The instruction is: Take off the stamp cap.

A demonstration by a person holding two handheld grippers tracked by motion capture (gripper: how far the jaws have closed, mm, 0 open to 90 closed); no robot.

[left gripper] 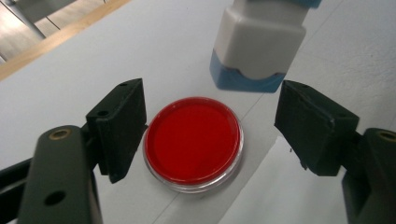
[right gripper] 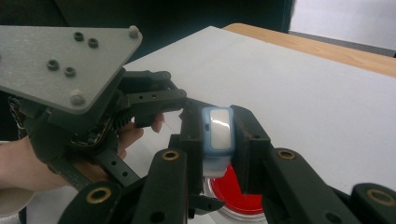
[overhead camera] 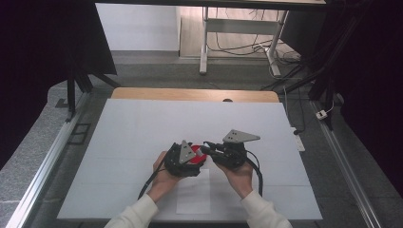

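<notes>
Left gripper view puts my left gripper (left gripper: 210,140) released, jaws wide and straddling the red petri dish (left gripper: 194,142), which sits flat on the white counter (left gripper: 93,56) with its clear lid on; left jaw is just beside the rim, right jaw well apart from it. Right gripper (right gripper: 217,140) is clenched on a small white-and-blue device (right gripper: 217,135), looks like a stamp or dispenser body, held upright with the blue end hanging above the far edge of the dish. High view has both grippers meeting mid-counter, dish (overhead camera: 196,154) mostly covered by the left one (overhead camera: 183,159), right one (overhead camera: 209,149) coming in from the side, white paper sheet (overhead camera: 194,192) just nearer me. I read this as bracing the dish while the device comes down onto it. Risks: left jaws close unevenly, near jaw hits first and shoves the dish sideways across the smooth counter. Squeezing the lid instead of the base could pop or tilt it. The device is pinched on narrow faces, so a downward press could make it slip or rotate in the jaws. Its tip is off-centre over the rim, so lowering now could catch the edge and tip the dish. Left gripper also hides the dish from above, so alignment depends on the gripper views.
</notes>
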